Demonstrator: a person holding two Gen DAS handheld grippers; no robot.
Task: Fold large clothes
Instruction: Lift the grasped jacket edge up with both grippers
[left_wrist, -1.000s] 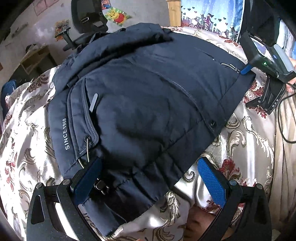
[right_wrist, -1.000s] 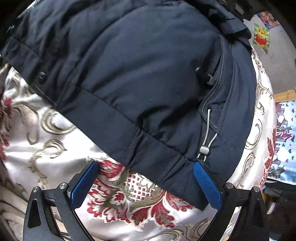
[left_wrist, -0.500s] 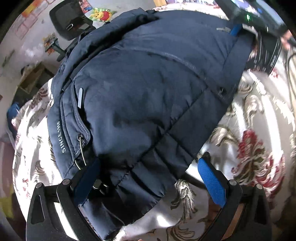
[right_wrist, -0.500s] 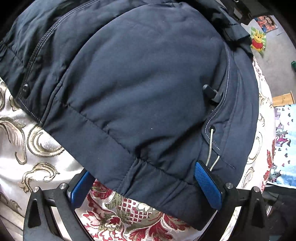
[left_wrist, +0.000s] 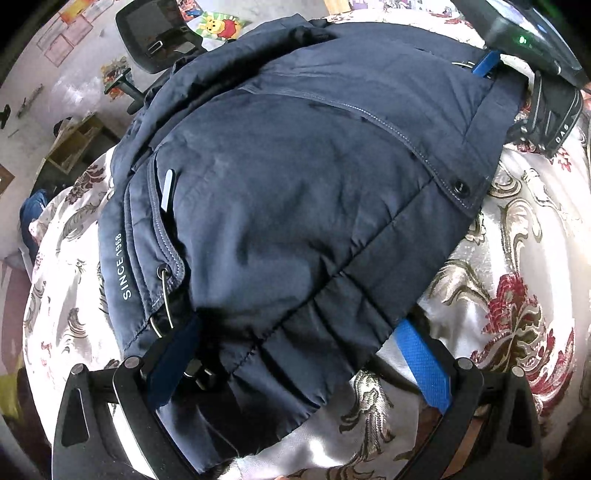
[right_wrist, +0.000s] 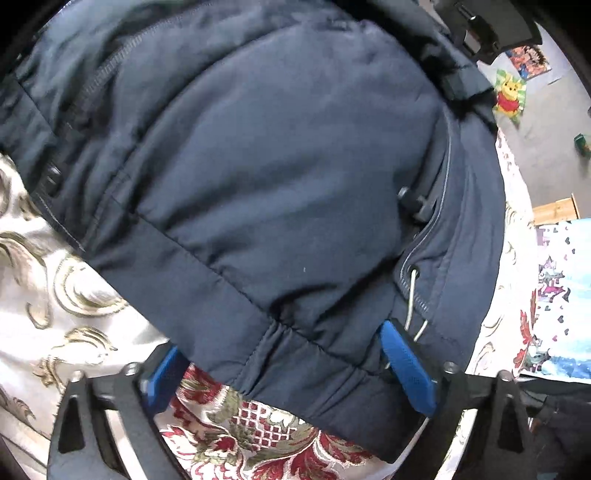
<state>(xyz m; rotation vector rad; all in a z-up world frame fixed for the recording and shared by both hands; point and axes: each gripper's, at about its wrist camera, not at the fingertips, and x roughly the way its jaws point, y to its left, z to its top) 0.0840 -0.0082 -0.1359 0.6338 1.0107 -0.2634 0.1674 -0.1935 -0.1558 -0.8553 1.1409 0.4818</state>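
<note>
- Left wrist view: navy jacket lies on the floral bedspread; left tongs gape around its hem; "SINCE 1968" print shows only here
- Right wrist view: right tongs, just narrowing, straddle the hem unclamped; drawcord beside the right pad

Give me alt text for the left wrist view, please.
A navy padded jacket lies on a floral satin bedspread, its hem between the open blue pads of the left gripper. The right gripper sits at the jacket's far edge.
</note>
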